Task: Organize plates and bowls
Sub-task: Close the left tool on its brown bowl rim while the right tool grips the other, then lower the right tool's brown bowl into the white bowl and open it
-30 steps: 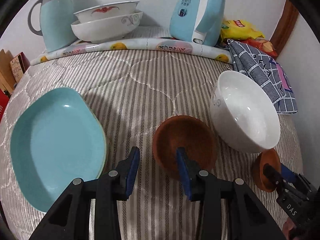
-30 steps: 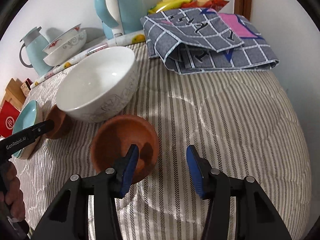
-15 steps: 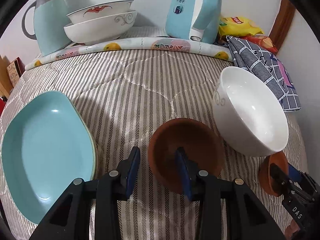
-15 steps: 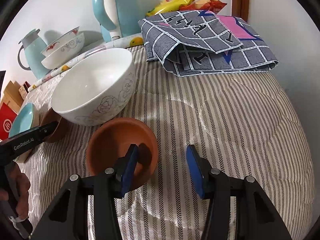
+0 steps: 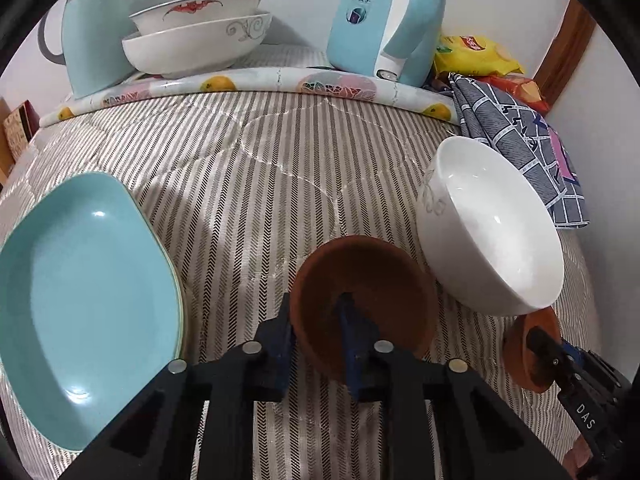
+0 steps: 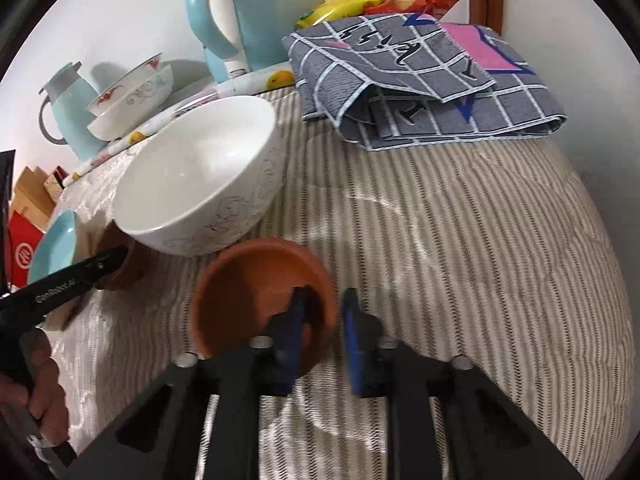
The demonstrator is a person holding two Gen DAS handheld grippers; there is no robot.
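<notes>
Starting at the left, I am seeing the teal plate (image 5: pixel 88 300) lying flat on the striped quilt (image 5: pixel 260 168), just beside my left gripper (image 5: pixel 316 328). That gripper's jaws are closing, and the near wall of the first brown bowl (image 5: pixel 372 280) is sitting between them: one blue pad is pressing on the outside and the other is inside the bowl. This bowl is resting on the quilt between the teal plate and the big white bowl (image 5: pixel 492 232), close against the white bowl's base. In the right wrist view, the hand (image 6: pixel 44 396) carrying the left gripper is showing at the lower left edge.

Moving right, the white bowl is standing upright. Just in front of it, my right gripper (image 6: pixel 322 312) is clenching the rim of the second brown bowl (image 6: pixel 248 288), with one finger inside and one outside the near right wall. That bowl is tilting slightly towards the camera.

Along the back, a teal jug (image 5: pixel 96 40), two stacked white bowls (image 5: pixel 192 36) and a teal kettle (image 5: pixel 376 20) are standing by the wall. A folded grey checked cloth (image 6: pixel 420 80) is lying at the far right.
</notes>
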